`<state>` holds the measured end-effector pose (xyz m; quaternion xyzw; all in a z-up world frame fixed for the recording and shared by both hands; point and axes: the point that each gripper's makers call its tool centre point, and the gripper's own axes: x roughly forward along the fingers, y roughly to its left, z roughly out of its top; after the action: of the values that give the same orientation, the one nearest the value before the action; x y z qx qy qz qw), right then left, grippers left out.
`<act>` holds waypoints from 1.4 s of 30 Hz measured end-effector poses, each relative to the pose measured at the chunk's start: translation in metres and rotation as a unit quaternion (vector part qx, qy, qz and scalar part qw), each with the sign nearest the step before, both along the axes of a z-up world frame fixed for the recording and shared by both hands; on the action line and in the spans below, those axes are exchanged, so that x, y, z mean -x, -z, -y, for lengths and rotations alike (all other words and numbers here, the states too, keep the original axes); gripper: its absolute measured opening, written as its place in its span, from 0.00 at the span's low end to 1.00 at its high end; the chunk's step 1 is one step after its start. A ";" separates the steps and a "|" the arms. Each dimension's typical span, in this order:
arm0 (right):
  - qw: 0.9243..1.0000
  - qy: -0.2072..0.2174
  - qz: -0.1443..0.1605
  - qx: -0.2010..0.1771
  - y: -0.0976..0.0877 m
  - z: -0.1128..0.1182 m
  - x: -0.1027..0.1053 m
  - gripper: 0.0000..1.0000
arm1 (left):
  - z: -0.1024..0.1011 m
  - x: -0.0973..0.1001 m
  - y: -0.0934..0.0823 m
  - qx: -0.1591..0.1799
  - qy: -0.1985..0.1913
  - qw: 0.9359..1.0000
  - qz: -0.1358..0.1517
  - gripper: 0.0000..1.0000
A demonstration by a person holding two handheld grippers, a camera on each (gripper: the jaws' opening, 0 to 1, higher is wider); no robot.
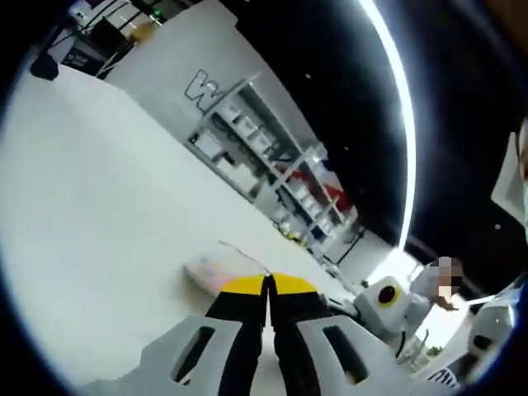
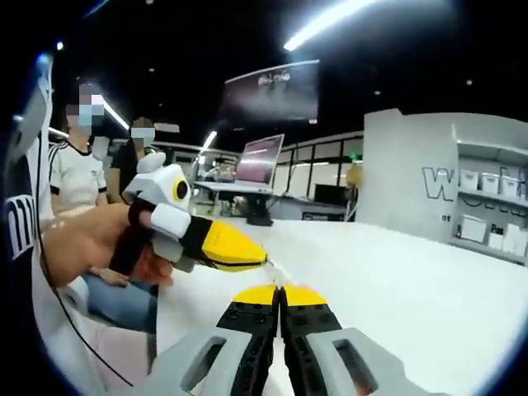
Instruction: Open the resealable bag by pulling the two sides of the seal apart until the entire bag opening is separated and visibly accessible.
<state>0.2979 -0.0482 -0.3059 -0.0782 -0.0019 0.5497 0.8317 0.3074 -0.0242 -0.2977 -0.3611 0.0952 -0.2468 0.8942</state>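
The resealable bag (image 1: 216, 268) is a pale, translucent pouch just past my left gripper (image 1: 268, 283). The left gripper's yellow-tipped jaws are pressed together on the bag's thin edge. In the right gripper view a sliver of the clear bag (image 2: 275, 271) runs between the two grippers. A hand holds the left gripper (image 2: 262, 262) as it comes in from the left, closed on that film. My right gripper (image 2: 280, 290) rises from the bottom, its jaws shut on the film's other side. The rest of the bag is hidden behind the jaws.
A white table (image 2: 412, 280) spreads out under both grippers. Shelving with bins (image 1: 272, 157) and a grey panel with lettering (image 2: 437, 177) stand at the back. People sit at the left (image 2: 74, 173), near a desk with a laptop (image 2: 257, 161).
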 end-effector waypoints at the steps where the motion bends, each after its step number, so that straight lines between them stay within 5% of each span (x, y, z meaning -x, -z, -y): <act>1: 1.000 0.000 -0.003 0.000 0.000 0.000 0.000 0.00 | 0.000 0.000 0.000 -0.002 0.000 1.000 0.001 0.02; 6: 1.000 -0.002 -0.004 0.010 0.000 0.001 0.002 0.00 | 0.001 0.001 0.000 -0.024 0.000 1.000 0.006 0.02; 16: 0.997 -0.010 0.042 0.065 -0.005 0.010 0.012 0.00 | 0.001 0.004 0.001 -0.056 -0.003 0.998 0.023 0.02; 25: 0.994 -0.013 0.075 0.082 -0.032 0.016 0.020 0.00 | -0.001 0.005 0.004 -0.093 -0.011 0.995 0.033 0.02; 32: 0.977 -0.045 0.119 0.171 -0.021 -0.001 0.022 0.01 | 0.005 0.008 0.007 -0.125 -0.011 0.991 0.039 0.02; 42: 0.965 -0.064 0.134 0.214 -0.008 -0.008 0.021 0.01 | 0.007 0.011 0.009 -0.141 -0.009 0.989 0.042 0.02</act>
<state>0.2770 -0.0403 -0.2978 -0.3272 -0.0003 0.5739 0.7507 0.2968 -0.0308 -0.3064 -0.2214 0.0883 -0.2373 0.9417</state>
